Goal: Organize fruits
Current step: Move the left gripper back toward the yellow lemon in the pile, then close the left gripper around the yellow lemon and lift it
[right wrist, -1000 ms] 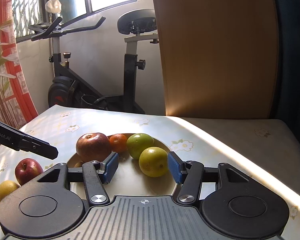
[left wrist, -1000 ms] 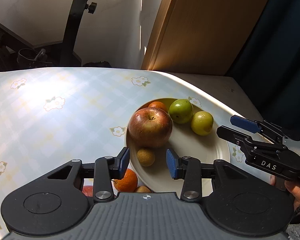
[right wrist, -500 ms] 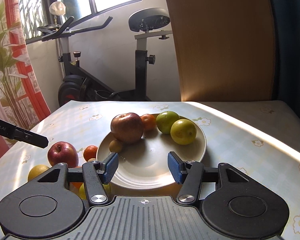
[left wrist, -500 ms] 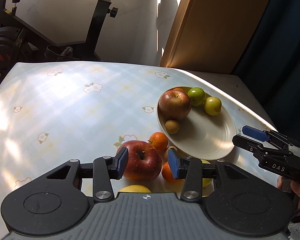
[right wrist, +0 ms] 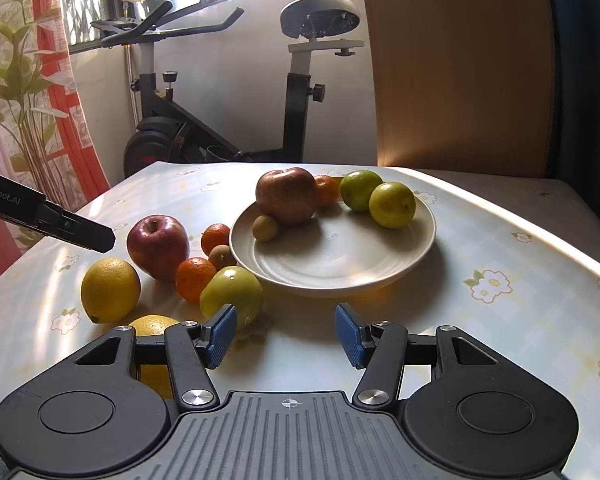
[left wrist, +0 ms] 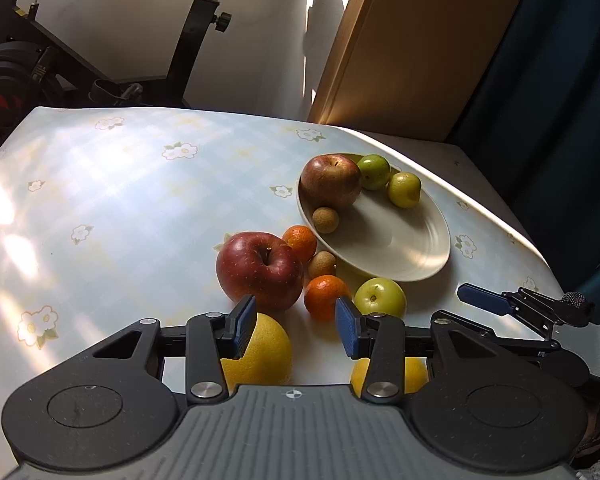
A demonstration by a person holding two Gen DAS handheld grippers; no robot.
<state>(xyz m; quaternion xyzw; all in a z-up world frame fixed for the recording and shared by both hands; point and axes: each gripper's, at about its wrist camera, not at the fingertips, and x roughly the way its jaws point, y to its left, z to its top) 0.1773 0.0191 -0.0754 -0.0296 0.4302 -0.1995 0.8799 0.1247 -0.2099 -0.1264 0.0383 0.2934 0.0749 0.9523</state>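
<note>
A cream plate [left wrist: 400, 256] holds a dull red apple [left wrist: 331, 181], two green fruits [left wrist: 374, 171], a small brown fruit [left wrist: 325, 220] and, in the right wrist view, an orange [right wrist: 326, 189]. Loose on the table in front of it lie a red apple [left wrist: 260, 272], two oranges [left wrist: 326, 296], a brown fruit [left wrist: 322, 264], a green fruit [left wrist: 380, 298] and two lemons [left wrist: 264, 350]. My left gripper [left wrist: 296, 326] is open over the near lemon and orange, holding nothing. My right gripper [right wrist: 286, 334] is open before the plate [right wrist: 332, 256], beside the green fruit [right wrist: 232, 292].
The table wears a pale checked cloth with flowers [left wrist: 100, 184]. An exercise bike [right wrist: 228, 128] stands behind the far edge, next to a wooden panel [right wrist: 460, 60]. A dark curtain [left wrist: 560, 80] hangs at the right.
Both grippers have drawn back from the plate toward the near side of the table. The loose apple, oranges, green fruit and lemons have come into view.
</note>
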